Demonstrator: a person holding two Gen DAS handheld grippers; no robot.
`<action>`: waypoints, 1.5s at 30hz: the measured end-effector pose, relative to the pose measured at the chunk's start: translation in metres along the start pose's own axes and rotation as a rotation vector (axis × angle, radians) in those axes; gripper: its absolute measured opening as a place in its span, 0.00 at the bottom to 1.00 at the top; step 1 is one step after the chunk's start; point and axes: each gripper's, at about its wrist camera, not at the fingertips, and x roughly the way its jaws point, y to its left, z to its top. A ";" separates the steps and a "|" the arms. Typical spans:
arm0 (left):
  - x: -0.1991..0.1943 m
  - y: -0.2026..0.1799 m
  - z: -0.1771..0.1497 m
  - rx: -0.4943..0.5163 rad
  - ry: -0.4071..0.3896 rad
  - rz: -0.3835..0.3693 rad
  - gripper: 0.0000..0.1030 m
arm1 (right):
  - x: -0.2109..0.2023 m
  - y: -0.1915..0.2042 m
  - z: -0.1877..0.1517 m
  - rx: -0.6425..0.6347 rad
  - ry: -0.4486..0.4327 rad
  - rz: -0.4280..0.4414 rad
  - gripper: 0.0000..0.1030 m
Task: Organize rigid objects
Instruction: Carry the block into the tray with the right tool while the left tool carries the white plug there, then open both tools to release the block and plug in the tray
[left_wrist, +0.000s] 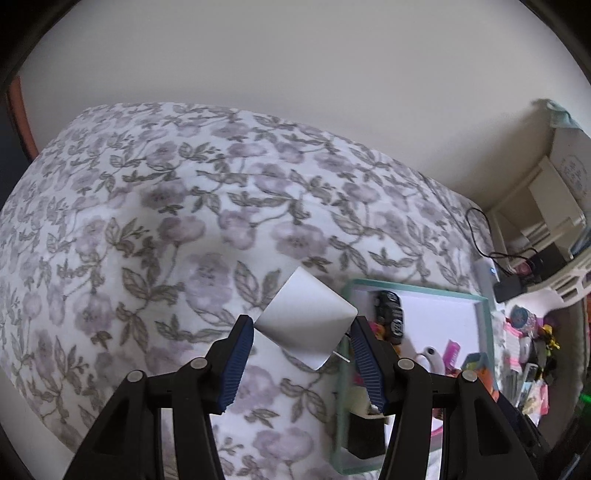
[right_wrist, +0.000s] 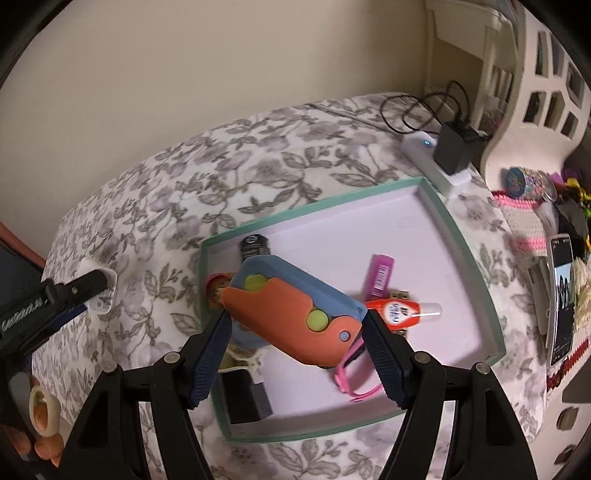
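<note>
The left claw (left_wrist: 303, 325) is clamped on a white block (left_wrist: 308, 321), held above the floral bed. The right claw (right_wrist: 295, 325) is closed around an orange-and-blue case (right_wrist: 291, 314), raised over the tray.

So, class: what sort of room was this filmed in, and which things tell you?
Probably a bedroom: a floral bedspread covers a soft bed against a plain wall, a charger and power strip sit at its edge, and a shallow green-rimmed tray holds small personal items.

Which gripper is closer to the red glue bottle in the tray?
Right. The right gripper, holding an orange and blue toy, hovers over the tray beside the glue bottle. The left gripper, holding a white block, is outside the tray.
</note>
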 end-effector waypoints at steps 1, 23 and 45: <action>0.001 -0.004 -0.001 0.007 0.004 -0.006 0.56 | 0.001 -0.004 0.001 0.009 0.006 -0.006 0.72; 0.039 -0.109 -0.055 0.270 0.149 -0.039 0.56 | 0.027 -0.084 0.007 0.185 0.090 -0.089 0.72; 0.065 -0.126 -0.072 0.334 0.182 0.022 0.57 | 0.055 -0.074 0.006 0.137 0.131 -0.053 0.72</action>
